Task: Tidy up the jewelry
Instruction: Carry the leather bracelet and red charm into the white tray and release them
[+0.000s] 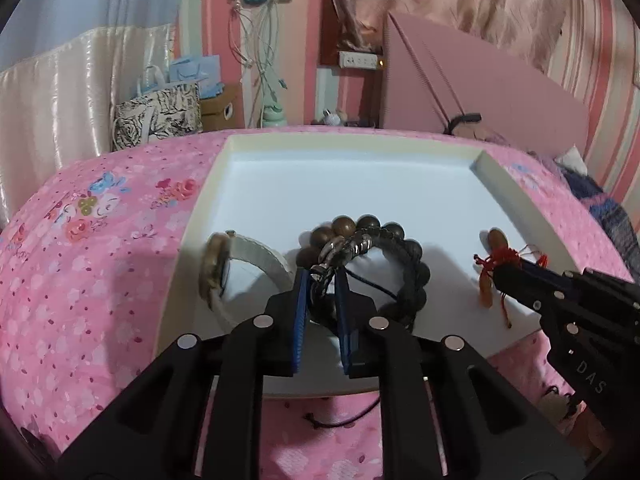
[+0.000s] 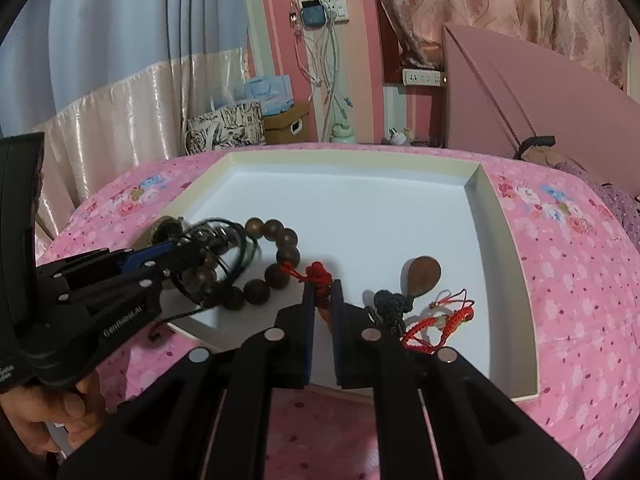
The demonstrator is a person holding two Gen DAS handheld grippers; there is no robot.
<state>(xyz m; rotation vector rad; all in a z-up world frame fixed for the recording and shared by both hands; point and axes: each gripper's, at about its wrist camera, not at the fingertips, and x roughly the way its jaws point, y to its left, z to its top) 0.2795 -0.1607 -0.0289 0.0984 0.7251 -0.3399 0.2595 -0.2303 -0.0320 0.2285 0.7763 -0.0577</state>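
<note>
The left tool (image 1: 322,280) pointed forward and downward, its blue-padded fingers (image 1: 302,312) drawn in close and pinching a braided black cord (image 1: 326,268) between the pads near the tips. Seen from the right wrist, the left tool (image 2: 188,250) reached in from the left edge, and a hand (image 2: 52,416) wrapped its handle low at that edge. The right tool (image 2: 322,288) also angled downward, its jaws narrowed to a slim gap and clamped on a red knotted cord (image 2: 318,276). From the left wrist, the right tool (image 1: 502,276) came in from the right edge, its tips pressed together.
</note>
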